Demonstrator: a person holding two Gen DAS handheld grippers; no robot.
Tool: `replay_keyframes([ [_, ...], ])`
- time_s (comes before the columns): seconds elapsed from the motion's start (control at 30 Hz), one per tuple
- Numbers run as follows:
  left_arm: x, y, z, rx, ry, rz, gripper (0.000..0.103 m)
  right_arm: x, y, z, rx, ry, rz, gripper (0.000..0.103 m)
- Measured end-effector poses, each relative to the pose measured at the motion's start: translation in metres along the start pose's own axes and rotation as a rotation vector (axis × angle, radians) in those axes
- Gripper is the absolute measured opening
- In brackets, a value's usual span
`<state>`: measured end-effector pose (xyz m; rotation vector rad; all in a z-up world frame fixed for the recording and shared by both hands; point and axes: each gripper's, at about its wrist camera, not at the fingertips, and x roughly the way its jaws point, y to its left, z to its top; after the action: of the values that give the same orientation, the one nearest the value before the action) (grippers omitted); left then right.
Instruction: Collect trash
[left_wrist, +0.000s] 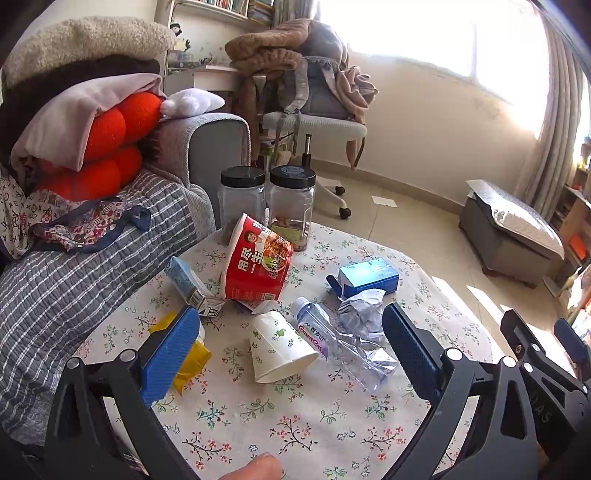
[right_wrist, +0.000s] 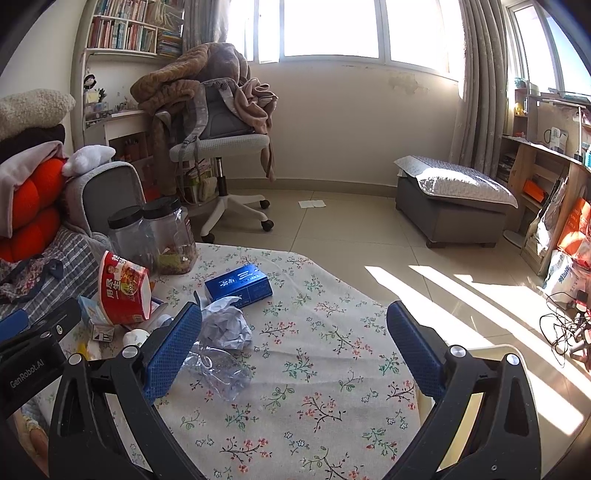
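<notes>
Trash lies on the floral tablecloth (left_wrist: 295, 424): a tipped white paper cup (left_wrist: 279, 345), a crushed clear water bottle (left_wrist: 343, 345), a crumpled white paper (left_wrist: 362, 308), a blue box (left_wrist: 369, 277), a red instant-noodle bowl on its side (left_wrist: 258, 258), a small blue carton (left_wrist: 186, 282) and a yellow wrapper (left_wrist: 190, 360). My left gripper (left_wrist: 291, 332) is open, its jaws either side of the cup and bottle. My right gripper (right_wrist: 293, 332) is open and empty over the table, right of the crumpled paper (right_wrist: 225, 326), bottle (right_wrist: 218, 369) and blue box (right_wrist: 238, 286).
Two black-lidded clear jars (left_wrist: 267, 206) stand at the table's far edge. A sofa with a striped cover and orange cushions (left_wrist: 103, 140) borders the left. A swivel chair piled with blankets (right_wrist: 221, 122) and a grey ottoman (right_wrist: 450, 206) stand on the tiled floor.
</notes>
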<state>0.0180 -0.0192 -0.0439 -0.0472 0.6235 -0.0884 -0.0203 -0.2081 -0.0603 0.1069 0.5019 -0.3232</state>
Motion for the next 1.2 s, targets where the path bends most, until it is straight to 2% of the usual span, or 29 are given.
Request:
replay_keyframes([
  [0.43, 0.003, 0.003, -0.002, -0.006, 0.011, 0.003, 0.096, 0.002, 0.001, -0.002, -0.003, 0.01, 0.001, 0.096],
  [0.63, 0.011, 0.009, -0.002, -0.032, 0.036, 0.015, 0.096, 0.011, 0.001, -0.004, 0.003, 0.075, 0.006, 0.096],
  [0.73, 0.022, 0.018, -0.002, -0.064, 0.073, 0.049, 0.096, 0.02, 0.002, -0.008, -0.004, 0.142, 0.011, 0.096],
  [0.9, 0.055, 0.045, -0.002, -0.119, 0.179, 0.157, 0.096, 0.03, -0.001, -0.012, 0.001, 0.222, 0.037, 0.096],
  [0.97, 0.07, 0.066, -0.001, -0.161, 0.224, 0.198, 0.096, 0.031, -0.003, -0.011, 0.006, 0.243, 0.046, 0.096],
  [1.03, 0.082, 0.095, -0.001, -0.259, 0.252, 0.219, 0.096, 0.034, -0.004, -0.012, 0.008, 0.268, 0.054, 0.096],
  [1.2, 0.123, 0.16, -0.011, -0.483, 0.4, 0.184, 0.096, 0.05, -0.009, -0.018, 0.05, 0.372, 0.099, 0.096],
])
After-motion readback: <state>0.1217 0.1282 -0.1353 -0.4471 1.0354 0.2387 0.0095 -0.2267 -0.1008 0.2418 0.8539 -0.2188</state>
